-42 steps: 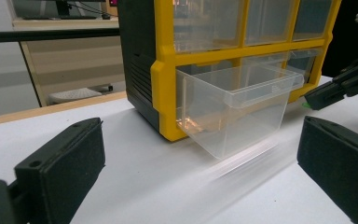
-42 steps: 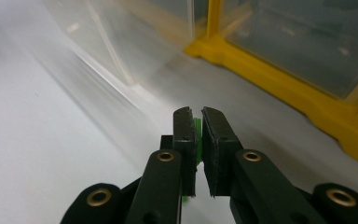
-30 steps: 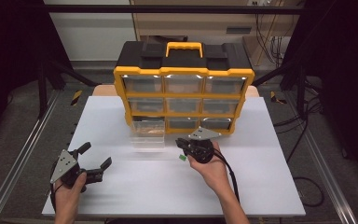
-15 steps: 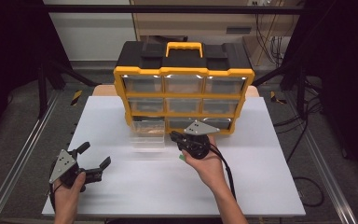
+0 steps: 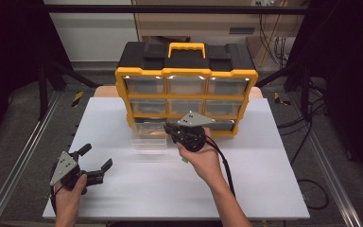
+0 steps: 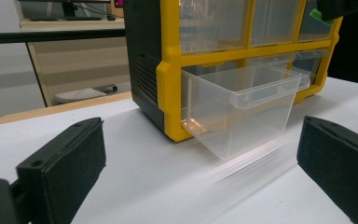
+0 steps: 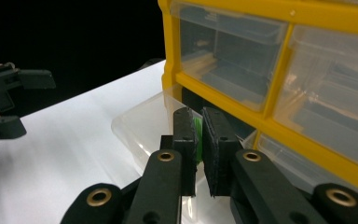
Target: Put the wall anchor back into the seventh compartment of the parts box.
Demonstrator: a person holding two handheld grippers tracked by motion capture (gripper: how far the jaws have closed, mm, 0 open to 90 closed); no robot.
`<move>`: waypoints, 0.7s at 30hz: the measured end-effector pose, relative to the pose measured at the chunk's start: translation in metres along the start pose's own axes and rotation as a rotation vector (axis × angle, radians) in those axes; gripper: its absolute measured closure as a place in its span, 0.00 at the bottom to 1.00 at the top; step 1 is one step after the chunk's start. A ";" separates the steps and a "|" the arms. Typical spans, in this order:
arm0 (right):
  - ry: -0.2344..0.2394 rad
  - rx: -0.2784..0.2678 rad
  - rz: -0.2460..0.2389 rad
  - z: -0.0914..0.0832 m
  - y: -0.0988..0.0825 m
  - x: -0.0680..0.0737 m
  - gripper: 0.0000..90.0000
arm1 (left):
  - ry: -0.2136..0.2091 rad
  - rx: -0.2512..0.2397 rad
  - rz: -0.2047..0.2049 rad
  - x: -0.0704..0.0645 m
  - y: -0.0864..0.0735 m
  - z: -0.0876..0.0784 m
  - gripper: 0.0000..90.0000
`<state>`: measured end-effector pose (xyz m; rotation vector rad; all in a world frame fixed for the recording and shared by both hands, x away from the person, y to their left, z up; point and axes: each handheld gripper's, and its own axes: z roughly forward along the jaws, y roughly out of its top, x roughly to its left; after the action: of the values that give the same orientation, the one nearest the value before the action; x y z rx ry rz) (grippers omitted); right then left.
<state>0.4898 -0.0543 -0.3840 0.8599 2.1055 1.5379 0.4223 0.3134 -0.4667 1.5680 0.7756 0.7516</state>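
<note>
Pinching a thin green piece (image 7: 197,128), the right gripper (image 7: 199,140) hovers over the pulled-out drawer (image 5: 149,137); the left gripper (image 5: 94,163) rests wide open, empty.

Each hand carries a black gripper, the left gripper (image 5: 94,166) and the right gripper (image 5: 172,130), each topped by a grey three-cornered plate dotted with small dark marks. The jaws end in flat, matte black rectangular pads (image 6: 63,165), and brass-coloured rings sit at the joints of their arms. A black cable (image 5: 223,165) trails from the right gripper along a bare forearm with no sleeve.
</note>
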 end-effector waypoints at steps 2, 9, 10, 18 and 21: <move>0.003 0.003 -0.002 0.003 0.003 0.001 0.94 | 0.000 0.000 -0.001 0.000 0.000 0.000 0.01; 0.009 0.007 0.003 0.014 0.011 0.003 0.94 | 0.005 -0.003 -0.004 0.001 0.000 -0.001 0.01; 0.009 0.011 0.003 0.016 0.012 0.003 0.94 | 0.008 -0.005 -0.004 0.002 0.000 -0.002 0.01; 0.007 0.034 -0.005 0.031 0.020 0.005 0.94 | 0.017 -0.011 -0.016 0.005 0.000 -0.002 0.01; 0.008 0.054 -0.002 0.038 0.019 0.005 0.94 | 0.016 -0.010 -0.018 0.005 0.000 -0.002 0.01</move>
<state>0.5148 -0.0205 -0.3776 0.8713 2.1626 1.4921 0.4238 0.3186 -0.4663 1.5461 0.7957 0.7545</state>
